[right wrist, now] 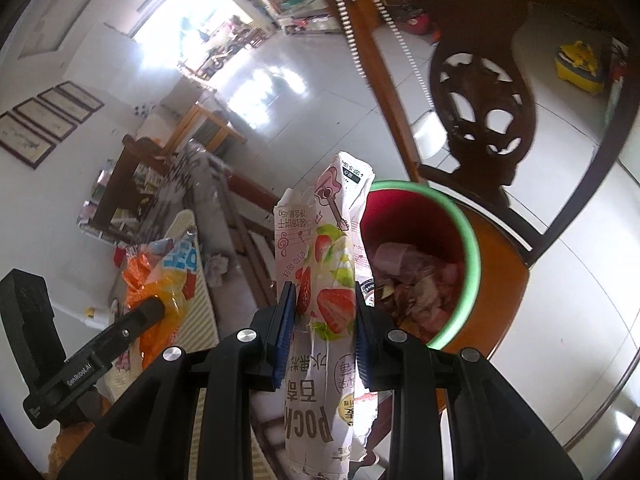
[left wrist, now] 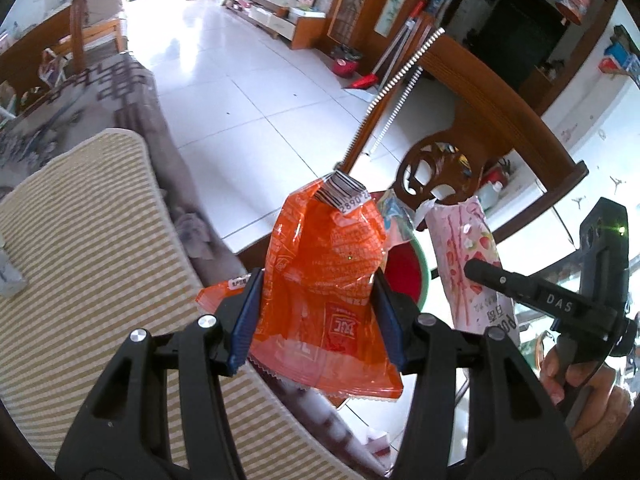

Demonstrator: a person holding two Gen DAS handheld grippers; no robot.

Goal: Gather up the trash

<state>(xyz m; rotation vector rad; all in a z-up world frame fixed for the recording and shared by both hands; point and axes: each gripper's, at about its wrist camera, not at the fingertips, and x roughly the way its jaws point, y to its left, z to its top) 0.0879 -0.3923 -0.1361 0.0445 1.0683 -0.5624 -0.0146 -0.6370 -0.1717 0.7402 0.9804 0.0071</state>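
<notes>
My left gripper [left wrist: 316, 316] is shut on a crumpled orange snack wrapper [left wrist: 324, 280] with a barcode at its top, held above the edge of a striped cushion. My right gripper [right wrist: 326, 328] is shut on a pink-and-white strawberry Pocky box [right wrist: 320, 280], held upright beside a red bin with a green rim [right wrist: 470, 240]. The bin stands on a wooden chair seat and holds several crumpled scraps. In the left wrist view the Pocky box [left wrist: 468, 248] and the bin [left wrist: 404, 268] show right of the wrapper. In the right wrist view the wrapper [right wrist: 156, 280] shows at the left.
A beige striped cushion [left wrist: 80, 240] lies on a grey patterned sofa [left wrist: 120, 92] at the left. A carved dark wooden chair back [right wrist: 480, 112] rises behind the bin. White tiled floor [left wrist: 240, 80] stretches beyond. A crumpled tissue [right wrist: 218, 266] lies on the sofa.
</notes>
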